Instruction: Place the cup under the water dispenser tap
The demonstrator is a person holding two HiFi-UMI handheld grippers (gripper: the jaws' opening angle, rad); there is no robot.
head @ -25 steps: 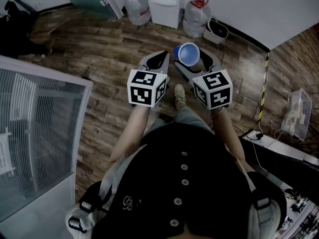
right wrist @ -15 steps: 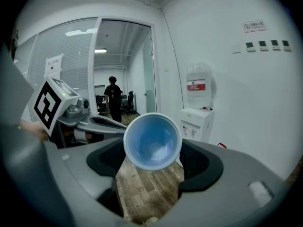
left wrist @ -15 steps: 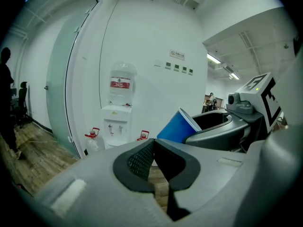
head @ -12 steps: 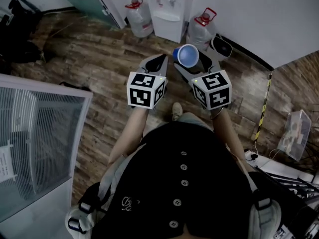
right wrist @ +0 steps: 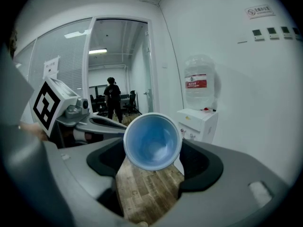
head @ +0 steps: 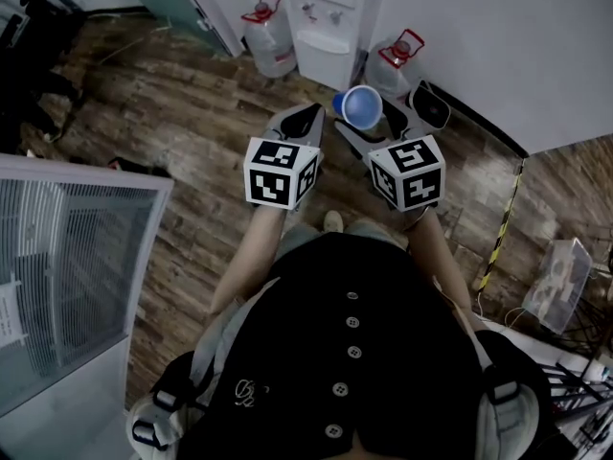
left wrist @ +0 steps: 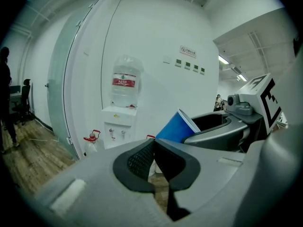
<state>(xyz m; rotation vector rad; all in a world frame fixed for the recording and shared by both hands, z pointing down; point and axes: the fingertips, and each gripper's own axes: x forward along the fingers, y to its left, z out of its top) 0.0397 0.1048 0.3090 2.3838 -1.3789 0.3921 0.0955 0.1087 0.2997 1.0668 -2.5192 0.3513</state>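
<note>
A blue paper cup (head: 359, 106) is held in my right gripper (head: 372, 130), whose jaws are shut on its lower body; its white-rimmed mouth (right wrist: 152, 141) tilts back toward the right gripper camera and looks empty. My left gripper (head: 302, 121) rides beside it on the left, jaws shut together on nothing (left wrist: 154, 150). The white water dispenser (head: 330, 17) stands against the wall ahead, with two small taps on its front (left wrist: 117, 134) and a clear bottle (left wrist: 124, 84) on top. Cup and dispenser are well apart.
Two big water bottles with red caps stand on the wooden floor, one on each side of the dispenser (head: 268, 36) (head: 395, 60). A small bin (head: 431, 108) sits to the right by the wall. A grey cabinet (head: 67, 266) is at my left. A person (right wrist: 112, 98) stands in the far room.
The dispenser and floor bottles have slid lower in the head view, so I have come closer to them. Both grippers keep the same pose and the cup stays held.
</note>
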